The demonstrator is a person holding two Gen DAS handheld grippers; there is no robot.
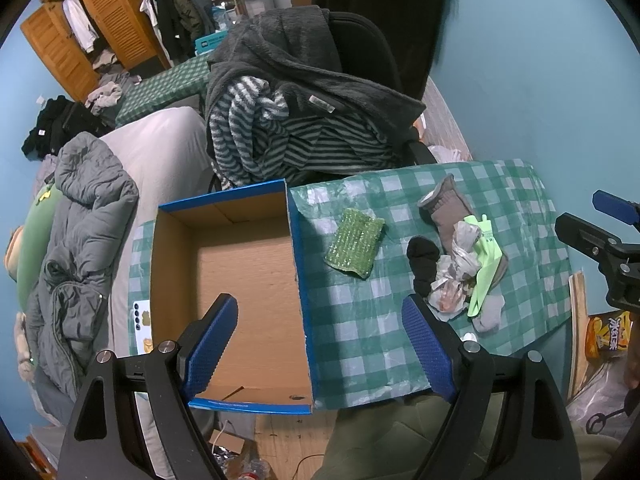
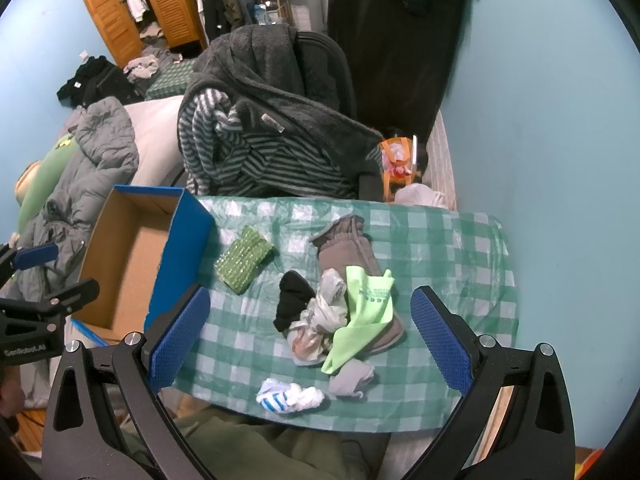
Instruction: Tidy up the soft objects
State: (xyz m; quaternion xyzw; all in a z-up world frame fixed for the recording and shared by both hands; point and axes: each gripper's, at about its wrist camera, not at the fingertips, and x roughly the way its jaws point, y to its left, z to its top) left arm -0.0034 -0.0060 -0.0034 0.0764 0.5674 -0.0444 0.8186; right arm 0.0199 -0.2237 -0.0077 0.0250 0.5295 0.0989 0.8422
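- Left hand-held gripper [image 1: 320, 344] hangs spread and empty over the box [image 1: 240, 280], the likely drop spot.
- Right hand-held gripper [image 2: 310, 338], spread, frames the sock pile [image 2: 336, 304] on the desk [image 2: 460, 248].

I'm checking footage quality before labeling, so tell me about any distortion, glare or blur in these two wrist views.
Left wrist view: strong fisheye bending, dark corners; the cardboard box edges bow; sheen on the plastic over the checkered tablecloth. Right wrist view: same bending and dark corners; the sock pile is sharp, with glare on the tablecloth near the far edge; the dark hanging garment is slightly smeared.
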